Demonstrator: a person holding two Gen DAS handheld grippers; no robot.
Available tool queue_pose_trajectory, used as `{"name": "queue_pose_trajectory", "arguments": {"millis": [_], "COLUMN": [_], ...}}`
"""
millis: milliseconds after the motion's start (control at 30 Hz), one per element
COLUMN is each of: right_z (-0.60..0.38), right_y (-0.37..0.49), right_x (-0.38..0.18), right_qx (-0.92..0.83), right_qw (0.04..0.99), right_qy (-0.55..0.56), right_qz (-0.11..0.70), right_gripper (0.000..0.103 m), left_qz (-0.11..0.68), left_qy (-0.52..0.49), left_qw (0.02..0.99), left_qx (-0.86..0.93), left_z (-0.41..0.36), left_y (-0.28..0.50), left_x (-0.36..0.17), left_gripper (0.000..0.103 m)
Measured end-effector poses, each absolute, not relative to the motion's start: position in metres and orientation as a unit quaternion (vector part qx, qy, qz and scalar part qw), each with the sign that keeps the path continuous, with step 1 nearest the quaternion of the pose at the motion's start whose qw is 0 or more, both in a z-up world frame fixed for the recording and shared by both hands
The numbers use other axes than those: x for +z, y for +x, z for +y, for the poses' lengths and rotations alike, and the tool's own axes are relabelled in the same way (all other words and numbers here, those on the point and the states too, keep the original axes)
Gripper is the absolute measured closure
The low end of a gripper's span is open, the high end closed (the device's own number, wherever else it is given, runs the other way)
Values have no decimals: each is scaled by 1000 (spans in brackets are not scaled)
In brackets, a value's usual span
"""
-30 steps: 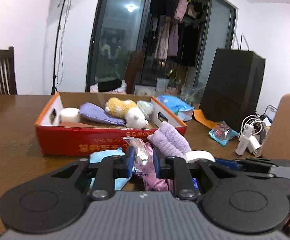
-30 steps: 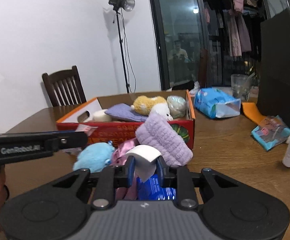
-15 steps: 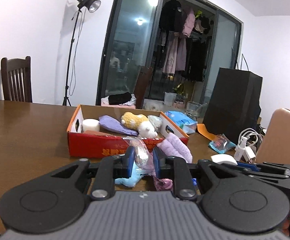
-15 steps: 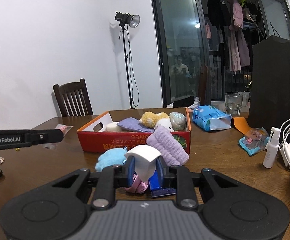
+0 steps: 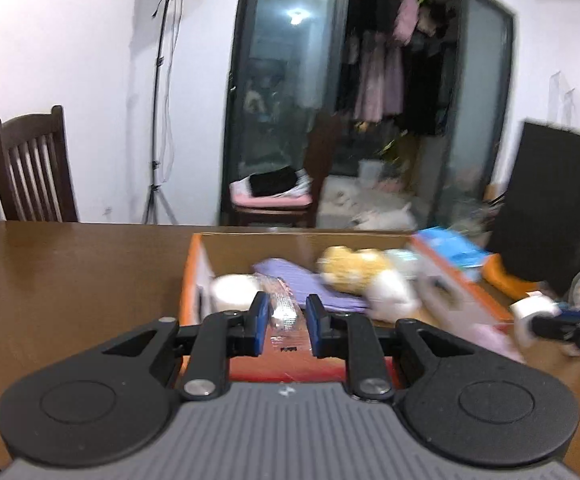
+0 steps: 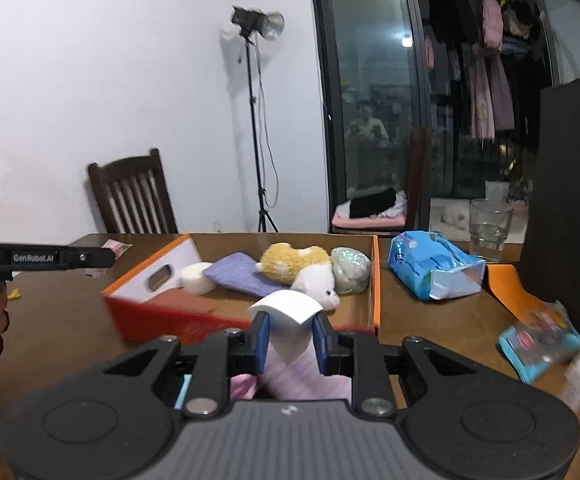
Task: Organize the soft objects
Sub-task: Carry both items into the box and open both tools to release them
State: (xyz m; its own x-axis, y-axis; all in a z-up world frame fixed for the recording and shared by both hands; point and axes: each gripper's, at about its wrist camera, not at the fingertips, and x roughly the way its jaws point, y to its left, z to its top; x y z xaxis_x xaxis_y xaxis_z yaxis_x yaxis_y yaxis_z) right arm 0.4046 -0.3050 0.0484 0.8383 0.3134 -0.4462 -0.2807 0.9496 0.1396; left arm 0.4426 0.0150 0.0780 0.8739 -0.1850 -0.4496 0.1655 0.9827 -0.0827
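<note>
My left gripper [image 5: 287, 320] is shut on a small clear plastic packet [image 5: 283, 309], held just above the front wall of the red and orange cardboard box [image 5: 193, 264]. My right gripper [image 6: 290, 338] is shut on a white soft pad [image 6: 285, 308] at the same box [image 6: 374, 280], near its front right. Inside lie a white roll [image 6: 195, 276], a purple cloth [image 6: 237, 274], a yellow and white plush [image 6: 294, 262] and a pale wrapped ball [image 6: 350, 266]. A purple fuzzy cloth [image 6: 302, 376] lies under the right gripper.
To the right of the box lie a blue tissue pack [image 6: 434, 268], a glass [image 6: 490, 232], an orange envelope [image 6: 506, 284], a blue snack packet [image 6: 538, 340] and a tall black box [image 6: 570, 200]. A chair [image 6: 133, 196] and a lamp stand [image 6: 253, 120] are behind the table.
Both grippers lifted their items off the pile in front of the box, drew back, then came forward to the box's front wall. Neither grip has changed.
</note>
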Motion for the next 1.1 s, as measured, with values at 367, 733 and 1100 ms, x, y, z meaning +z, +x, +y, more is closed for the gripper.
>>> {"name": "queue_pose_trajectory", "arguments": {"millis": [367, 733, 1100], "right_z": [-298, -302, -325], "right_y": [566, 583, 494], "right_x": [18, 15, 77], "right_qx": [126, 106, 89], "right_qw": [939, 944, 964], "right_qy": [23, 32, 33], "right_qz": [320, 311, 250], "right_gripper": [75, 64, 54], "left_qz": [277, 271, 199], "left_qy": [20, -9, -26], "left_qw": [957, 960, 979], "left_qx": [-78, -73, -41], "left_z": [38, 56, 61], "left_y": [532, 534, 443], "left_x": [43, 50, 120], "left_gripper": [40, 42, 42]}}
